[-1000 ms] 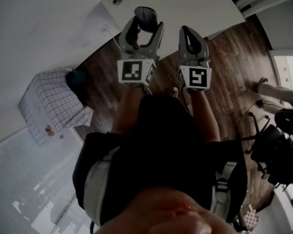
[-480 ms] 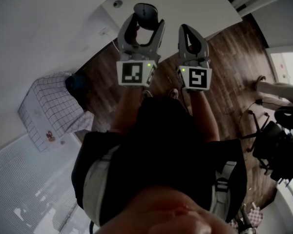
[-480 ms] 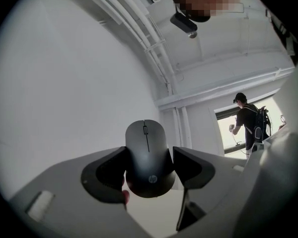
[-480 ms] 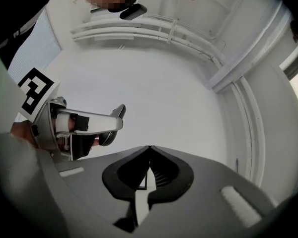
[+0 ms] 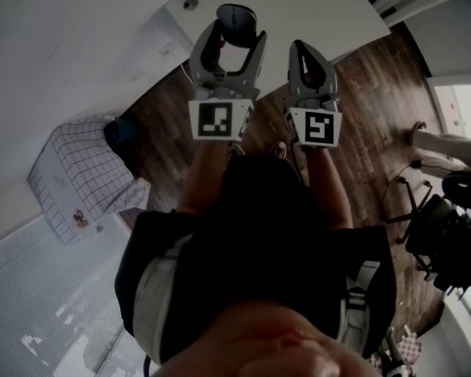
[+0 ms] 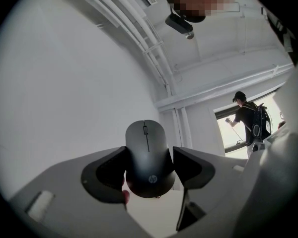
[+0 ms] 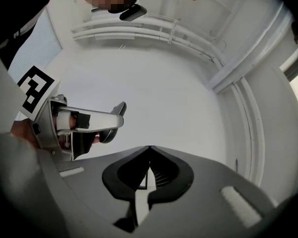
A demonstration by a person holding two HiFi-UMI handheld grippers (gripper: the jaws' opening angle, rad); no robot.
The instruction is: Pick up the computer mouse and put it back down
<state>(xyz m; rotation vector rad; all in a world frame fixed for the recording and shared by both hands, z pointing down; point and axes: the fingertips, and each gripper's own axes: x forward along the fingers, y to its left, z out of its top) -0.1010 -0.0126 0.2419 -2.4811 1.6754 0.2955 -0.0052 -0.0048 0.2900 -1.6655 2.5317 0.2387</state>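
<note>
Black and matte, the mouse (image 5: 235, 18) sits clamped between the jaws of the left gripper (image 5: 235, 34) in the head view, held out in front of the person over the near edge of the white surface (image 5: 322, 6). The jaws stand wide, one on each side of the mouse. The right gripper (image 5: 301, 49) is just beside it, level with it, its jaws drawn together to a point with nothing between them. Each gripper shows its marker cube (image 5: 220, 120) towards the camera. Below them lies a dark wood floor (image 5: 369, 85), with a checked box (image 5: 74, 171) to the left and a black chair (image 5: 447, 242) to the right.

In the left gripper view the mouse (image 6: 149, 157) fills the gap between the jaws, wheel end pointing away and logo end nearest the camera. The dark pads (image 6: 191, 167) press on its two sides, so the left gripper (image 6: 149, 155) holds it across its width. Behind it there is only white wall and ceiling, and the mouse rests on nothing. Far off to the right a person (image 6: 248, 120) stands at a bright window.

In the right gripper view the right gripper (image 7: 149, 148) has its jaws closed tip to tip and empty. To the left the left gripper (image 7: 87, 123) shows side-on, the dark edge of the mouse (image 7: 109, 134) poking out under its near jaw. White wall lies behind it.
</note>
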